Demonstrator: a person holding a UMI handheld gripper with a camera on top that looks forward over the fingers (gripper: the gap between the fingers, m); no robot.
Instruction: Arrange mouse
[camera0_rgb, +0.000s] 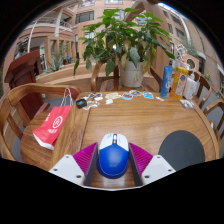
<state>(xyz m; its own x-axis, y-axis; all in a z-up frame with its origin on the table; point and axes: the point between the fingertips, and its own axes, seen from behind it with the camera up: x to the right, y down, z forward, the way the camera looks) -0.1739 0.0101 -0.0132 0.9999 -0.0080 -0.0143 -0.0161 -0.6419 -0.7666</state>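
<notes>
Mouse (113, 157): blue w/ white front, sits between the fingers, nose pointing away from camera. Pink pads (85, 156) hug both flanks; no gap seen either side, so gripper (113, 160) reads as closed on mouse. Can't tell if it's lifted or resting on table (140, 118); looks low, near the wood.

Grip is across the width, the narrow axis, prob. so the body stays straight and can be set down square.

Just right of the fingers: round dark mat (181, 150) on the table edge. Likely the mouse pad, so likely the target; a short shift right would do it. That's a guess from task + layout.

Left: red bag (52, 128) lies on a wooden chair (30, 110) seat, well apart from mouse, no part in this.

Beyond, mid-table: row of small flat items (115, 97), too small to ID. Behind them a potted plant (125, 45). Blue/orange box-like thing (177, 80) stands far right.

Risk: mouse slick-sided, could slip if squeeze eases before it's down.
</notes>
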